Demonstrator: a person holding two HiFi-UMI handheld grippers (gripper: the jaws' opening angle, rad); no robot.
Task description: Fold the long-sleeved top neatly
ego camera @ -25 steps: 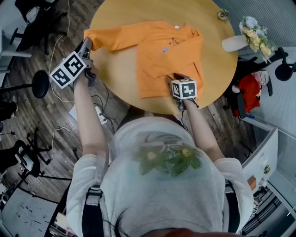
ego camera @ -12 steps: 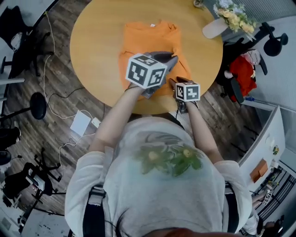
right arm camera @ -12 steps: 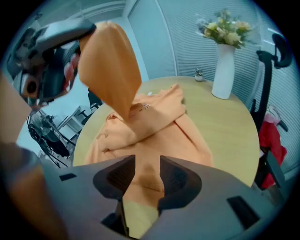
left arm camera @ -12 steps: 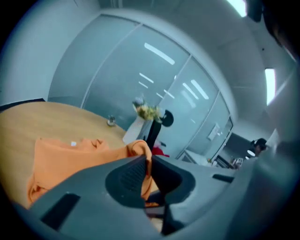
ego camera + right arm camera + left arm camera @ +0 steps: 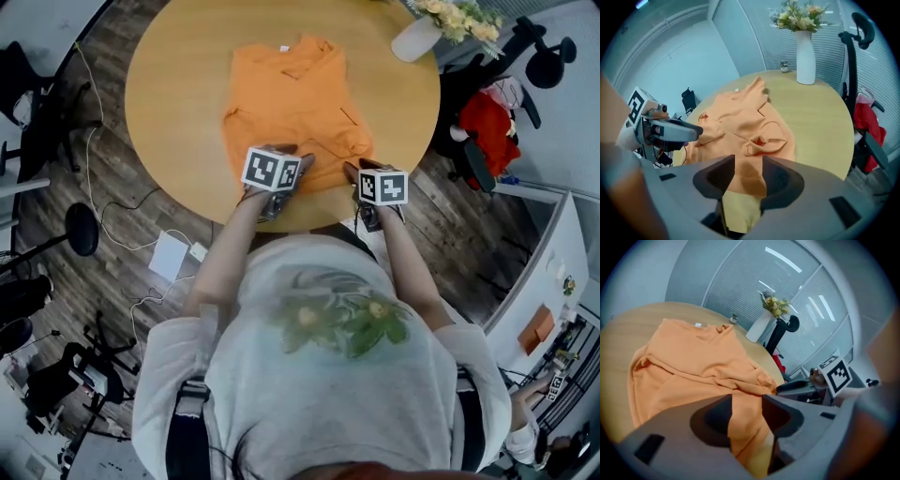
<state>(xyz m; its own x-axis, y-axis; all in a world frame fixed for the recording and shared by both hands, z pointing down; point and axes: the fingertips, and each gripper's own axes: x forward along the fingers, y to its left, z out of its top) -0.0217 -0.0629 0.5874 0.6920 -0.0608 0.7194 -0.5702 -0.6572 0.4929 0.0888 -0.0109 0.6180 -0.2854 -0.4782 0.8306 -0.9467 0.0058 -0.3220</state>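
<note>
- The orange long-sleeved cloth top (image 5: 295, 103) is lying partly folded on the round wooden worktop (image 5: 178, 94).
- My left gripper (image 5: 302, 161) is just opening over its near hem, with loose cloth between the jaws.
- My right gripper (image 5: 354, 171) is hanging wide over the same hem.

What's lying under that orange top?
The round wooden table shows all around the orange top. Anything flat beneath the fabric is covered and cannot be seen.
</note>
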